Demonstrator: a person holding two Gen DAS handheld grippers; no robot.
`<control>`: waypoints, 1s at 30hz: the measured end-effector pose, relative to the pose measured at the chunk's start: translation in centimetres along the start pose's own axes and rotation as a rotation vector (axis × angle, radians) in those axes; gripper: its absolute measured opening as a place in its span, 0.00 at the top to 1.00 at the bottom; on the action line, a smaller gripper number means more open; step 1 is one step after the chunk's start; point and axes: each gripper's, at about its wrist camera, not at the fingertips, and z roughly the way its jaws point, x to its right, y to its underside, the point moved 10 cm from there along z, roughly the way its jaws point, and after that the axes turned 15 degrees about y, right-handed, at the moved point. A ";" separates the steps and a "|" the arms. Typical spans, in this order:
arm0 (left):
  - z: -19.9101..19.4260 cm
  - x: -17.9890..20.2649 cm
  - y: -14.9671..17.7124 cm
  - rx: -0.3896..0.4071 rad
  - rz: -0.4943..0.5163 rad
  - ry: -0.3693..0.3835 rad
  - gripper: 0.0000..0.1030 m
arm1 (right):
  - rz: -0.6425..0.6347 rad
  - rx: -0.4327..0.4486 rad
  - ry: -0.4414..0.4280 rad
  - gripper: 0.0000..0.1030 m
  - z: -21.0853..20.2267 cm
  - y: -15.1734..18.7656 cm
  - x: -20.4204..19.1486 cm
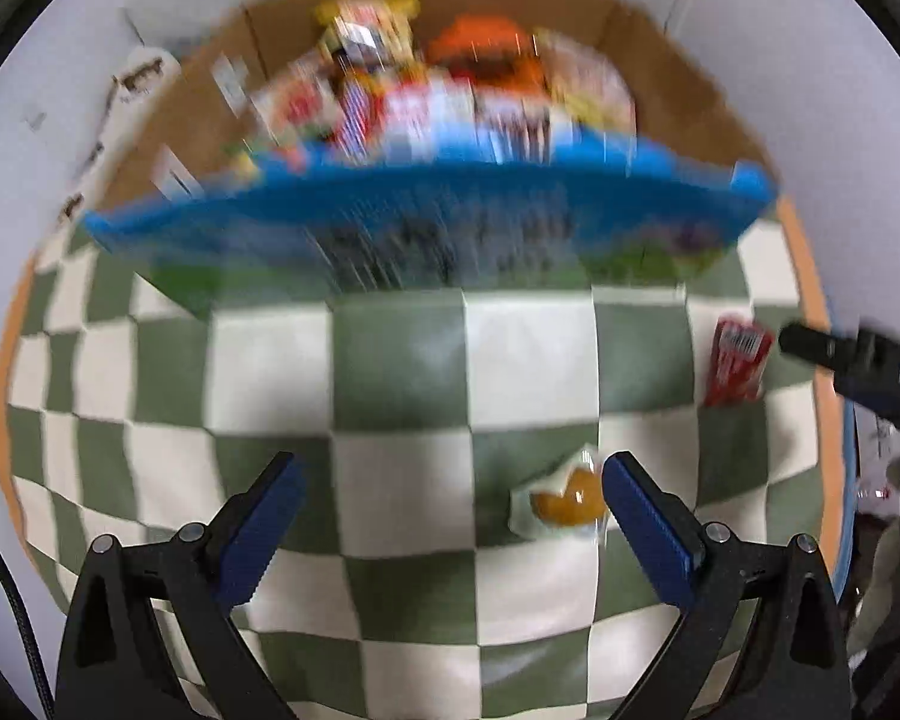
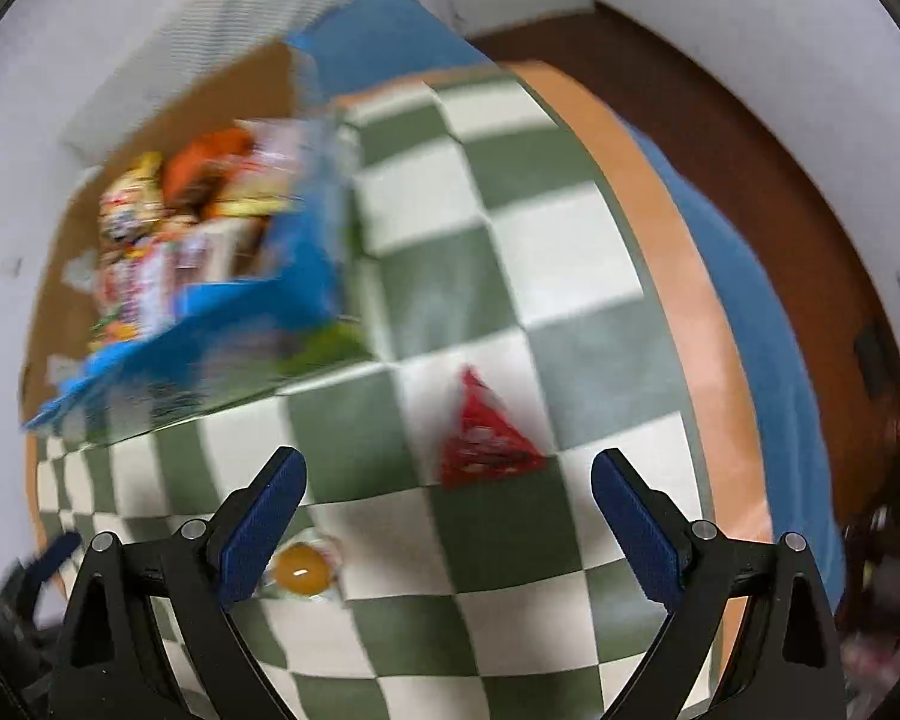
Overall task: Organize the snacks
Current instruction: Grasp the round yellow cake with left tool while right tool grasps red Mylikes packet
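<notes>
Jaws of both the left gripper (image 1: 453,495) and right gripper (image 2: 447,492) stand apart, empty. Red packet (image 2: 483,441) lies ahead between the right jaws; orange jelly cup (image 1: 567,501) sits just inside the left gripper's right finger; snack box (image 1: 426,216) beyond.

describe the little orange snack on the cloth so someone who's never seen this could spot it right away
Start at the big snack box with the blue front, standing at the far side of the green and white checked cloth. Two loose snacks lie on the cloth in front of it. The one meant is the small clear packet with a round orange-yellow centre, nearest the left gripper; its neighbour is a red packet.
</notes>
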 end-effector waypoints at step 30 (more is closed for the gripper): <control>9.4 3.5 5.2 -0.219 0.049 0.067 0.45 | -0.114 -0.146 -0.003 0.58 6.8 10.3 0.8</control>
